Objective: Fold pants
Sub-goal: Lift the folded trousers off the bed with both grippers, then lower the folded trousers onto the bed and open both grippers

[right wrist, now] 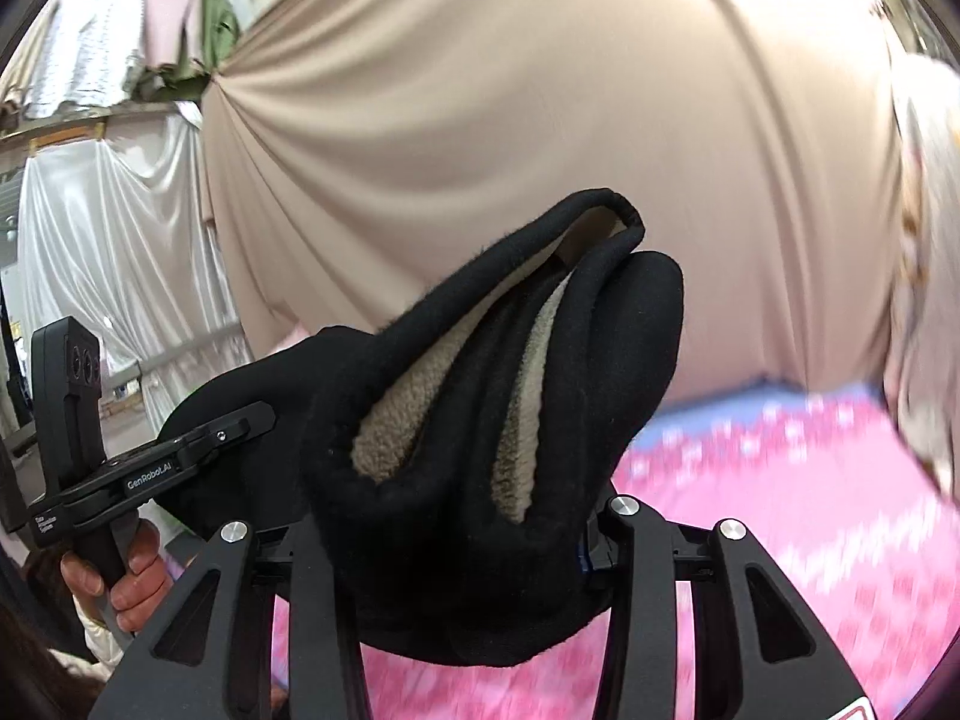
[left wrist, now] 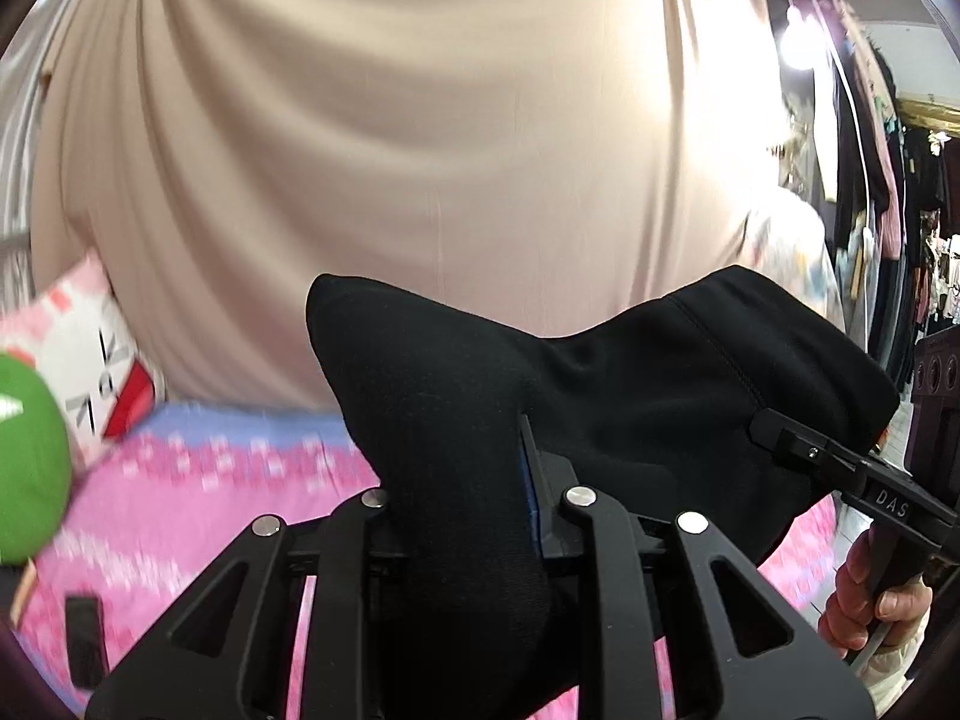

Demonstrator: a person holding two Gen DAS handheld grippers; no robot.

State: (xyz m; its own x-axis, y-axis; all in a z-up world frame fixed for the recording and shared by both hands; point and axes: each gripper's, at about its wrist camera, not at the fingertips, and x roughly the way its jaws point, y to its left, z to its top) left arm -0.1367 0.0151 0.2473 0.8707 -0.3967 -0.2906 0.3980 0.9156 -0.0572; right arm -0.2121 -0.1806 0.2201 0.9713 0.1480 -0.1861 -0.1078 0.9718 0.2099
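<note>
the left tongs (left wrist: 474,480) and the right tongs (right wrist: 474,516) each pinch a bunch of the black pants (left wrist: 630,372), holding them up over the pink bed cover (left wrist: 210,480).

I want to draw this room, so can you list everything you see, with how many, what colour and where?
pants: one, black with a beige fleecy lining, held up between both tongs
bedspread: one, pink and blue patterned, below the pants
curtain: one, beige, behind
drape: one, white and shiny, far left in the right view
cushion: one, white and pink, left
round thing: one, green, left edge
hanging clothes: several, mixed colours, right
left tongs: black, shut on pants
right tongs: black, shut on pants
</note>
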